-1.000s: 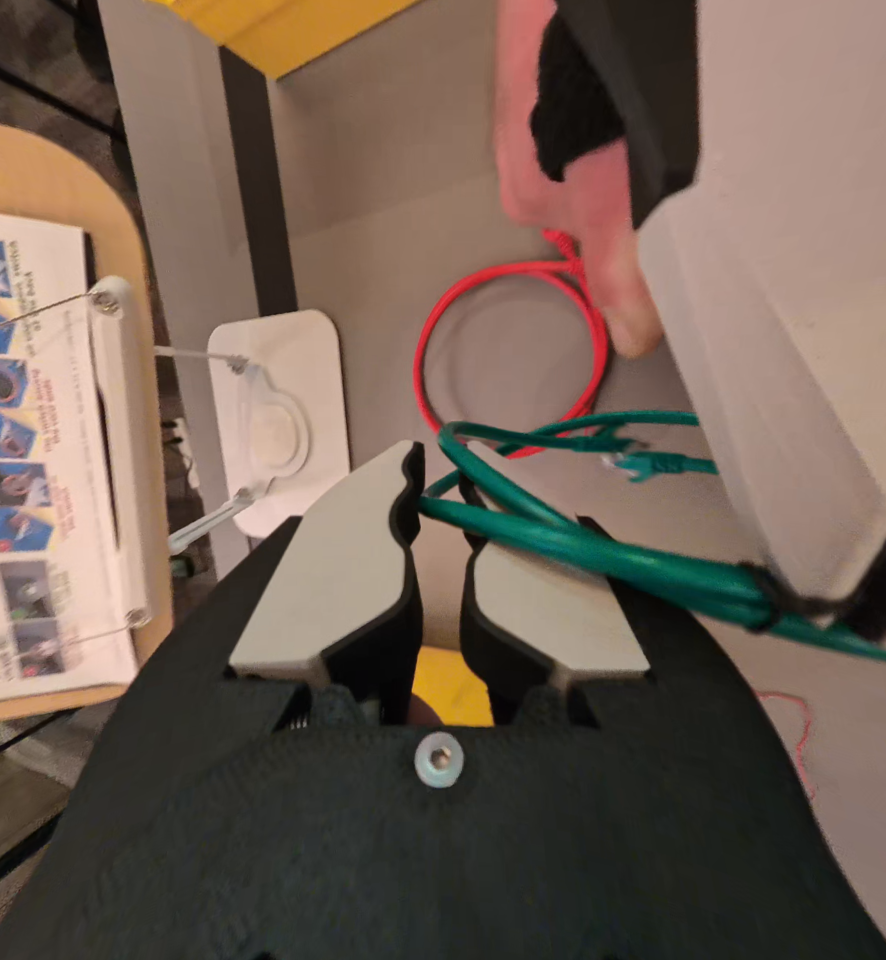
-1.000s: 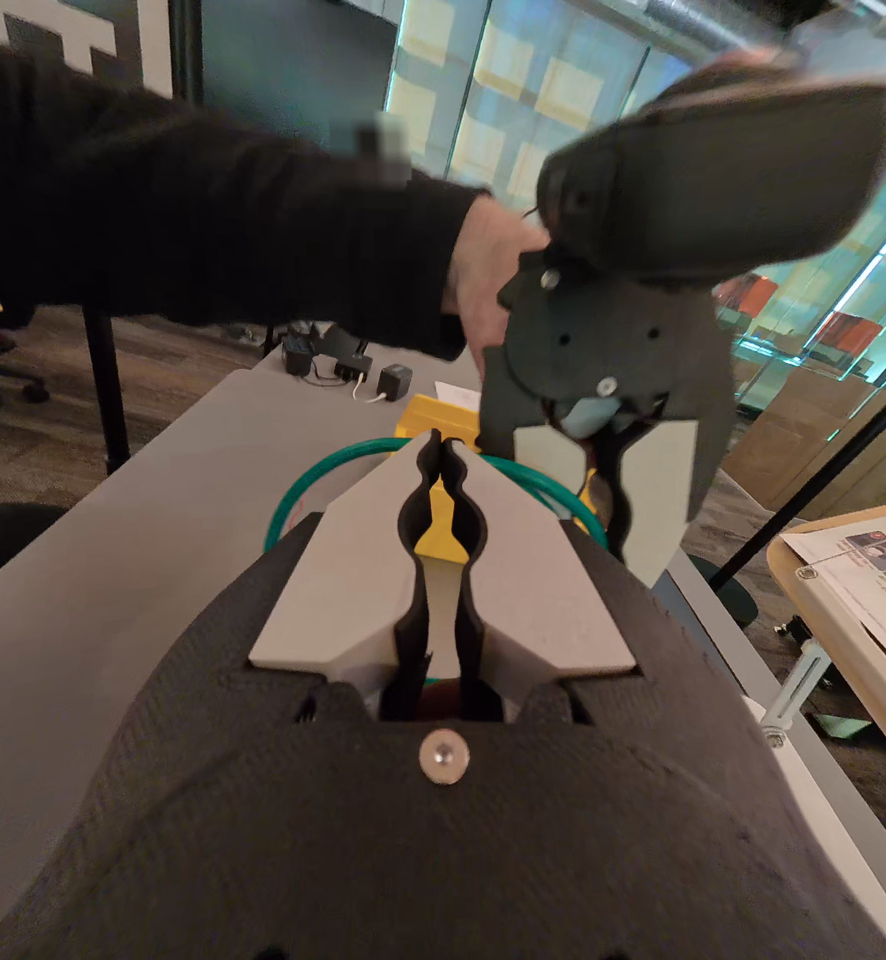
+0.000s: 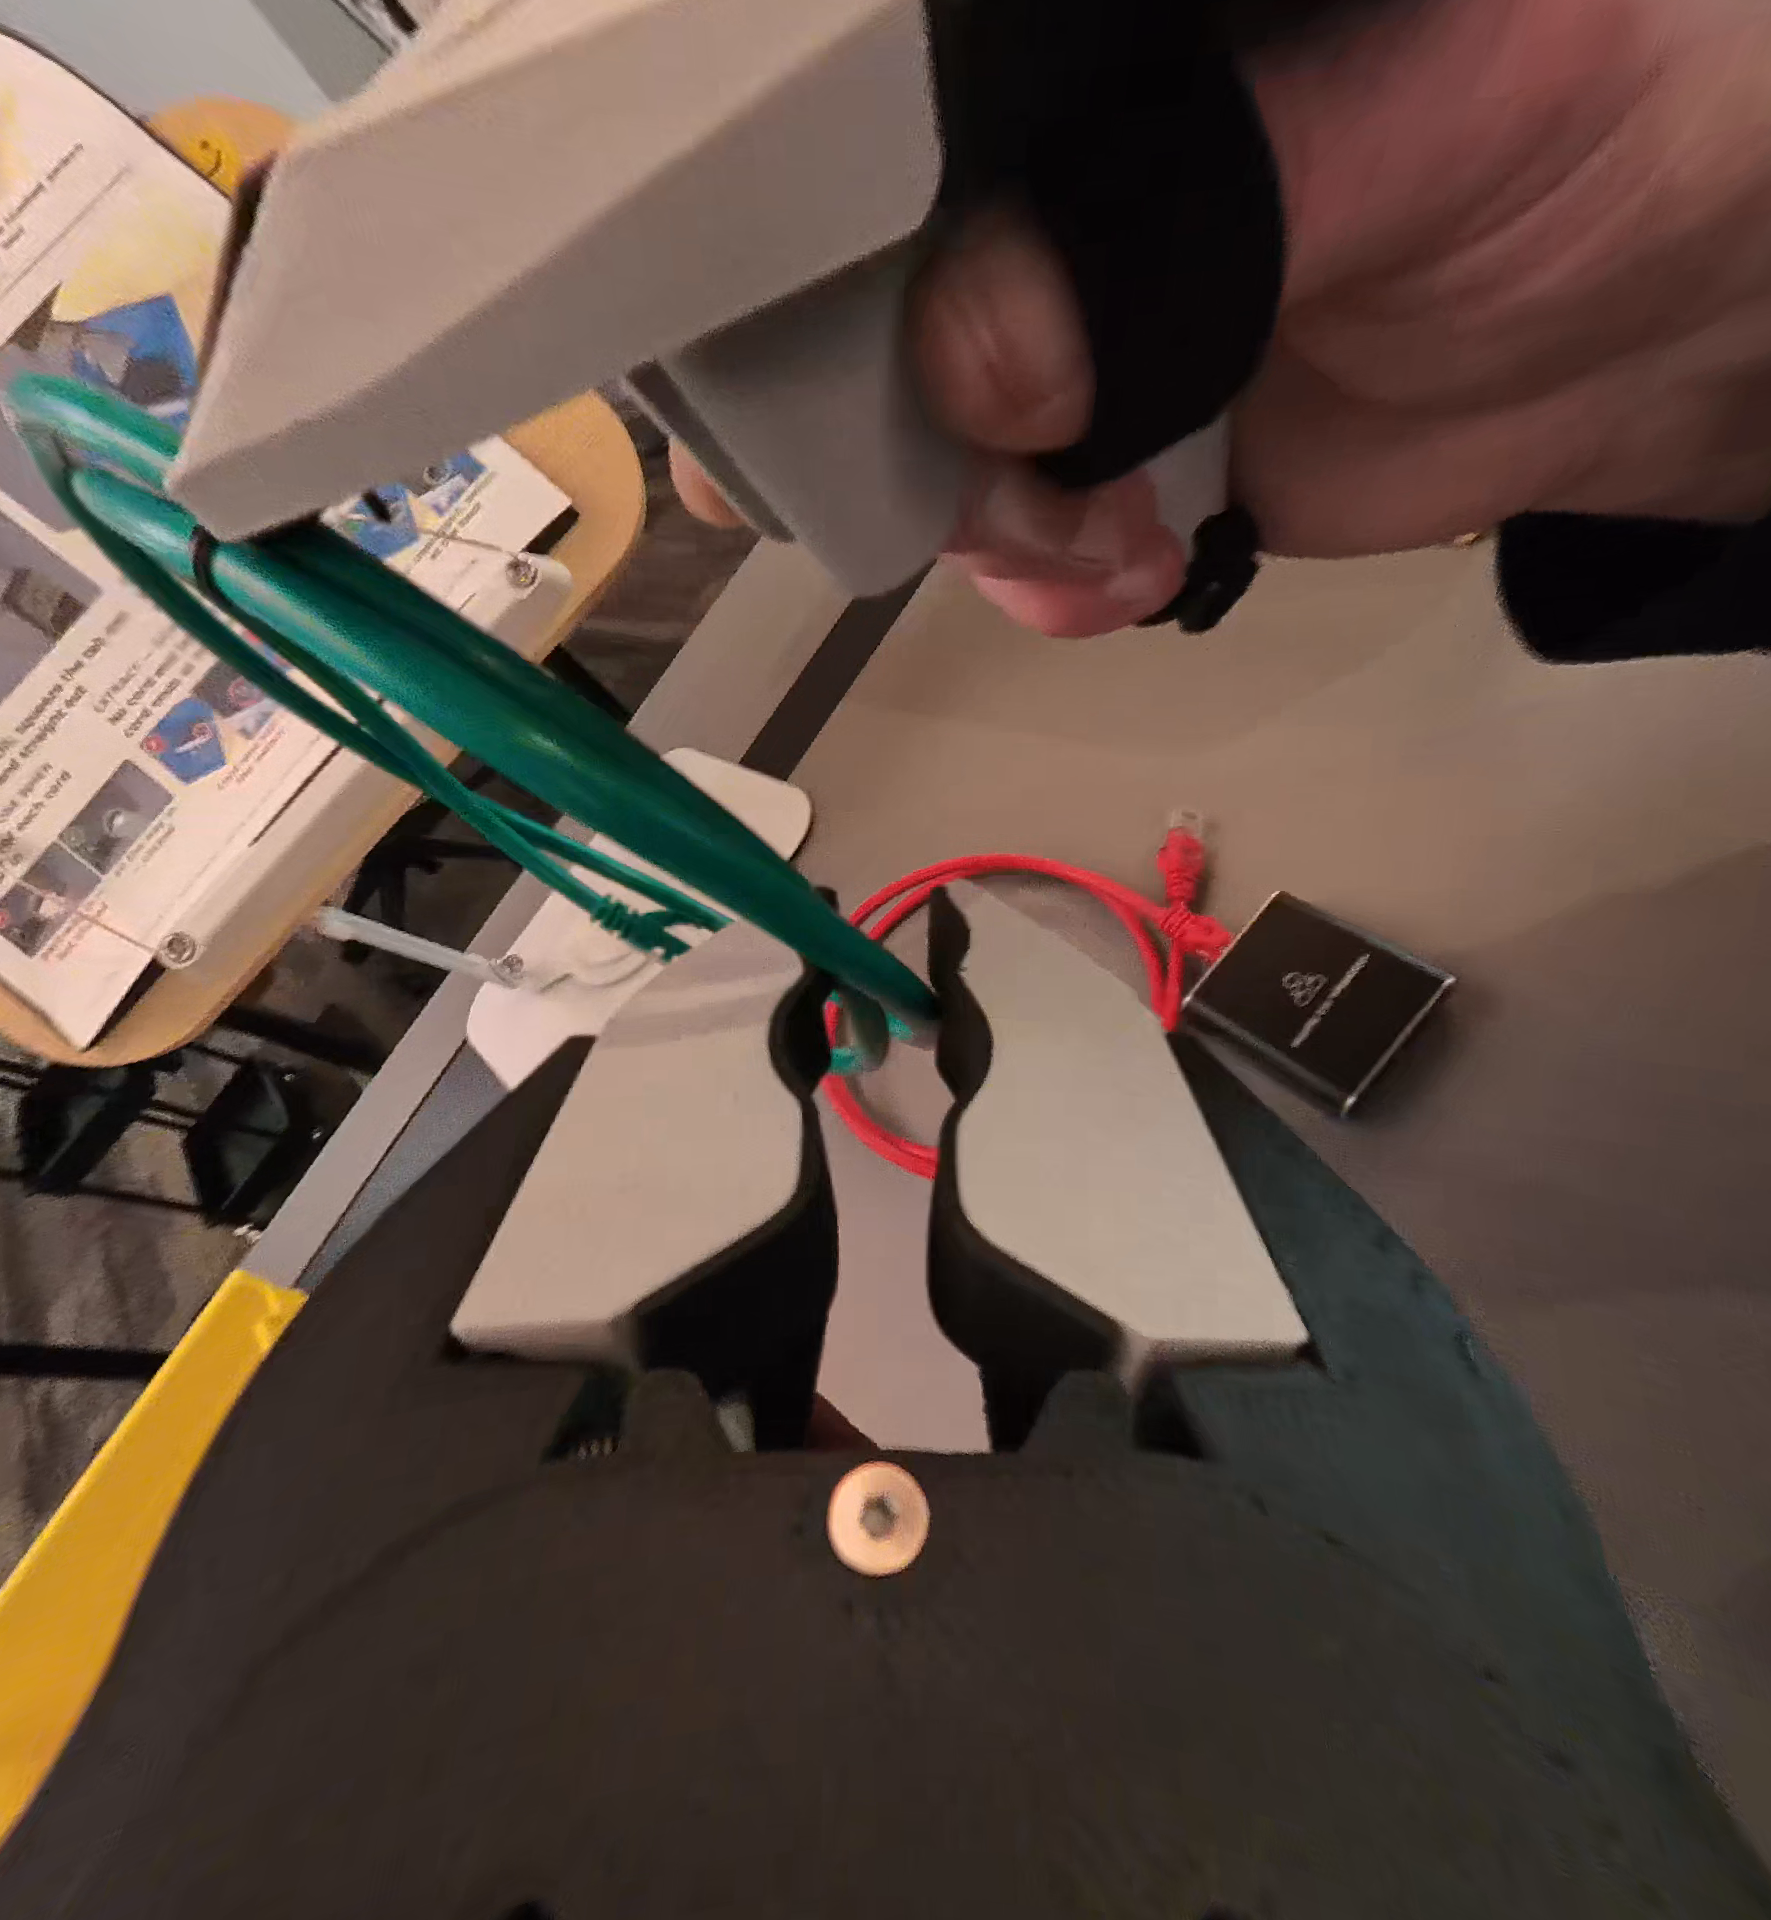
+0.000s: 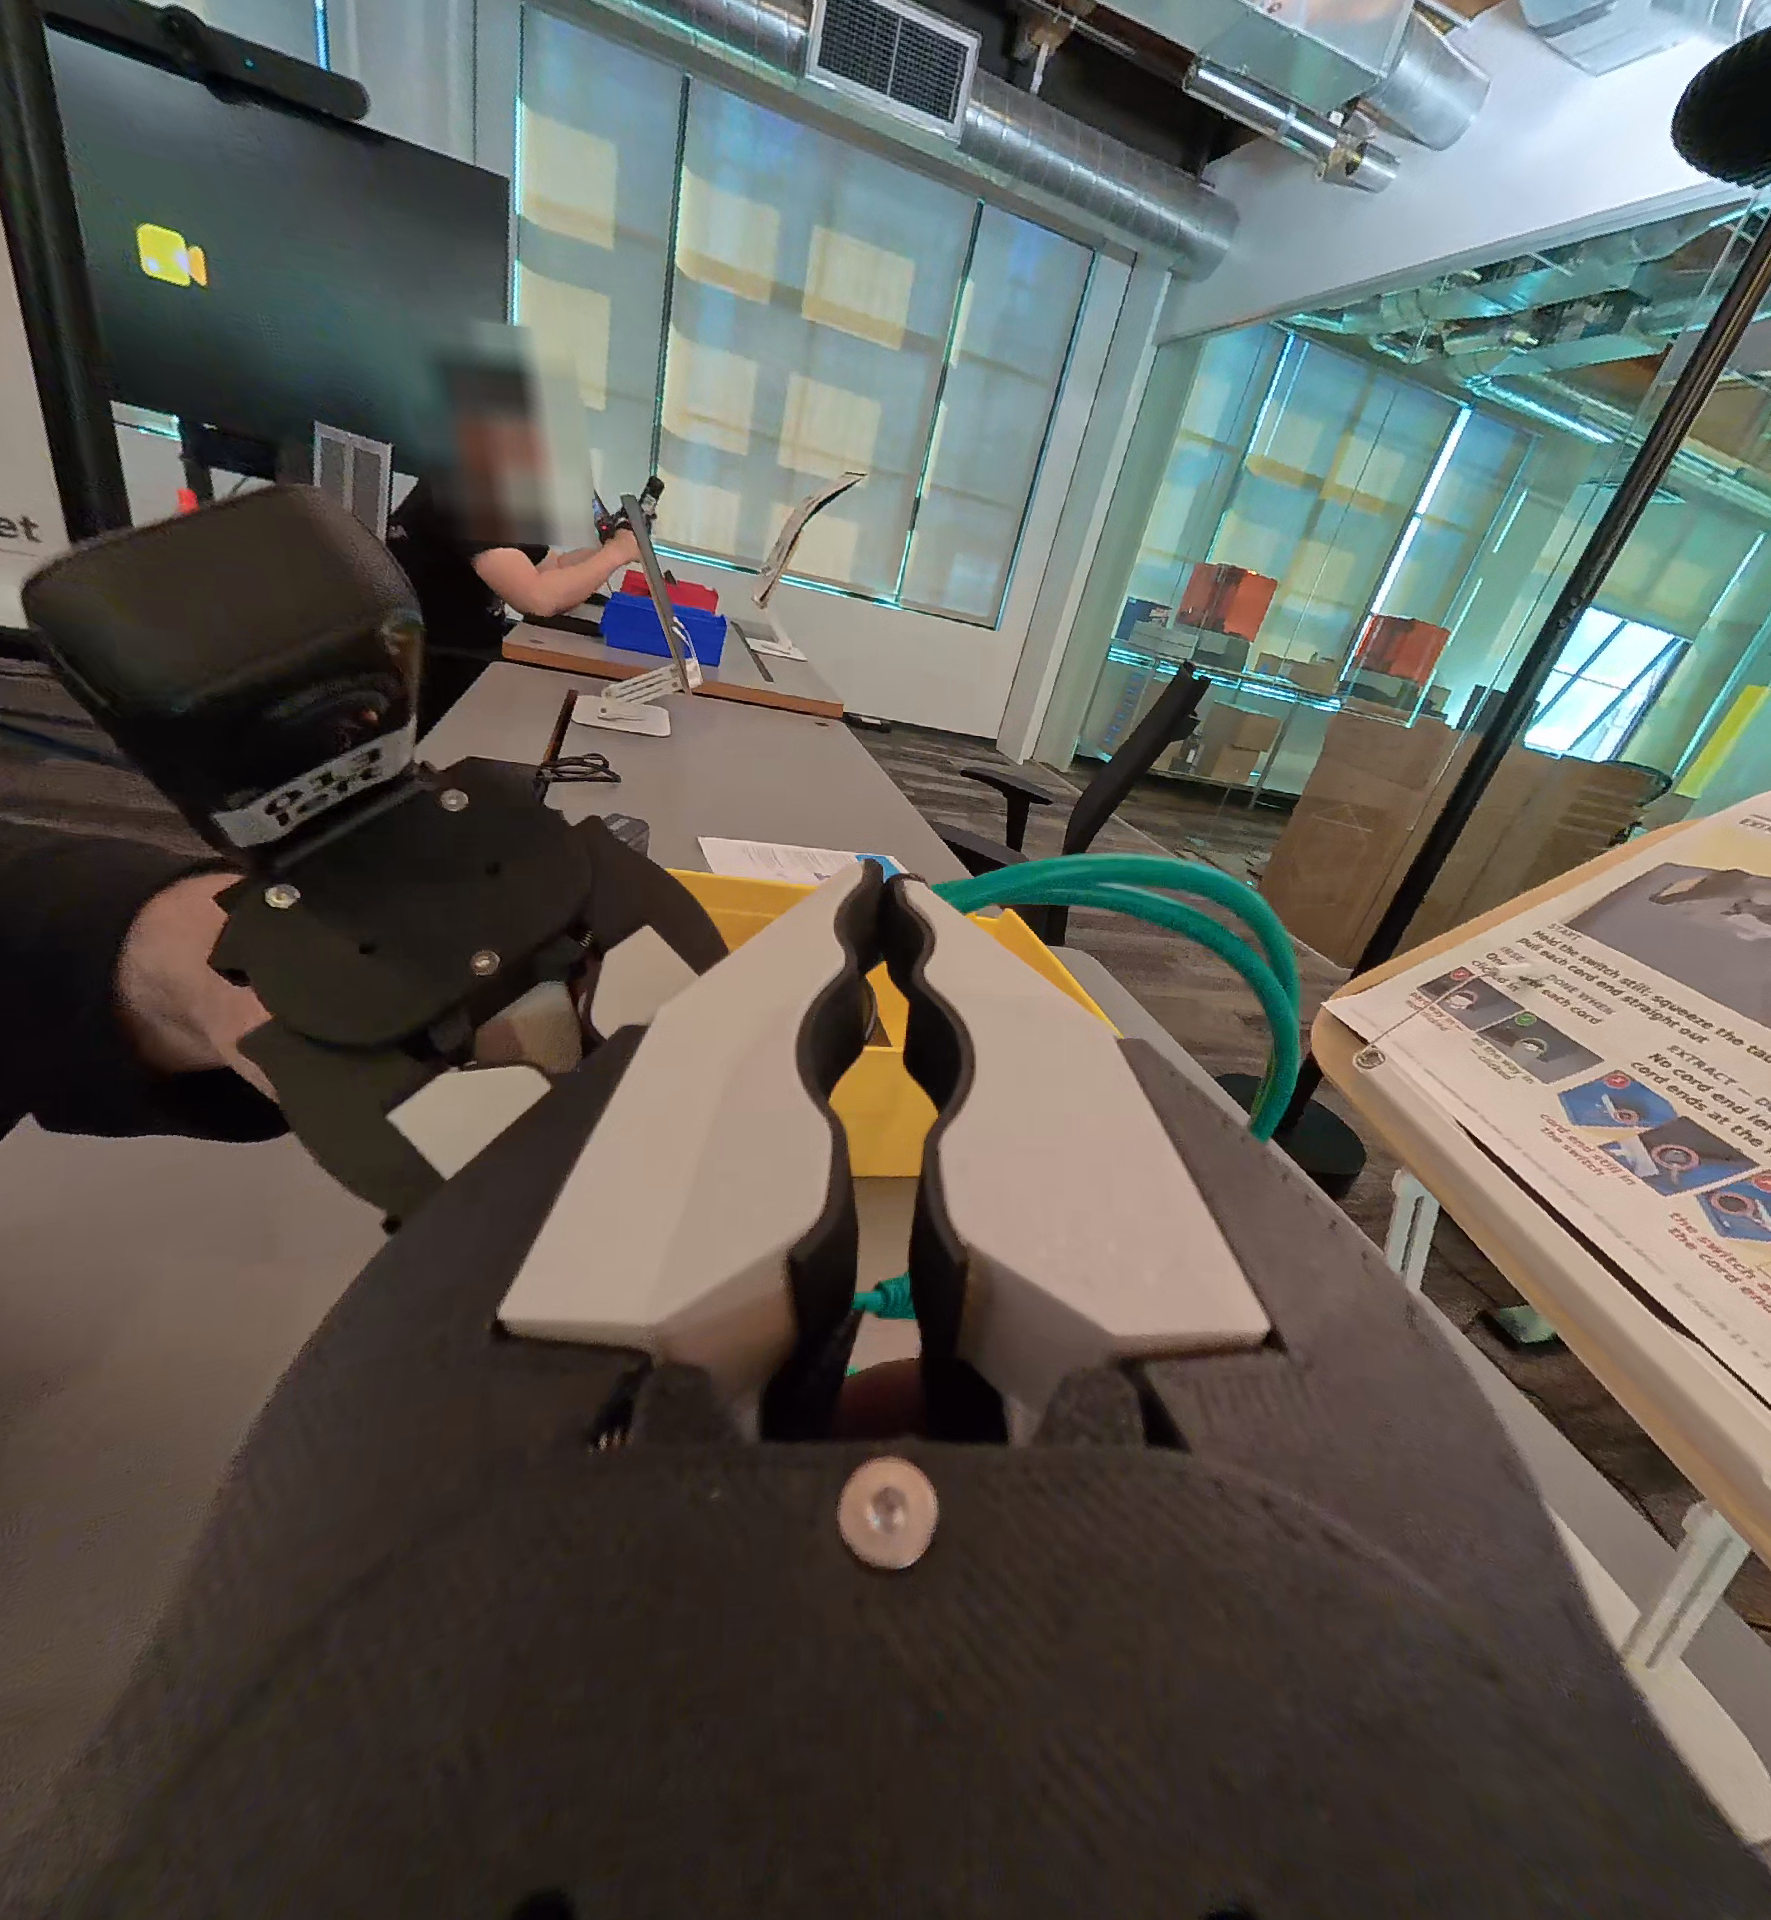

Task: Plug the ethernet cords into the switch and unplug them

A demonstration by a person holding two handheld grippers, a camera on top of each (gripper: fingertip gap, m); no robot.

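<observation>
The right gripper [image 4: 881, 904], tips pinched together, holds a coiled green ethernet cord [image 3: 507, 707] aloft. One strand of it runs between the part-open tips of the left gripper [image 3: 876, 1003]. Below on the grey counter [image 3: 1535, 810], a red cord [image 3: 1057, 868] lies looped, touching the black switch [image 3: 1317, 1013].

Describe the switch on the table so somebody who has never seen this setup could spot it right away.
Start at the grey table in the left wrist view, then find the red cord coiled on it. The switch lies flat just past that coil's knotted end: a small black box with rounded edges, the only dark boxy thing among the cords.
</observation>
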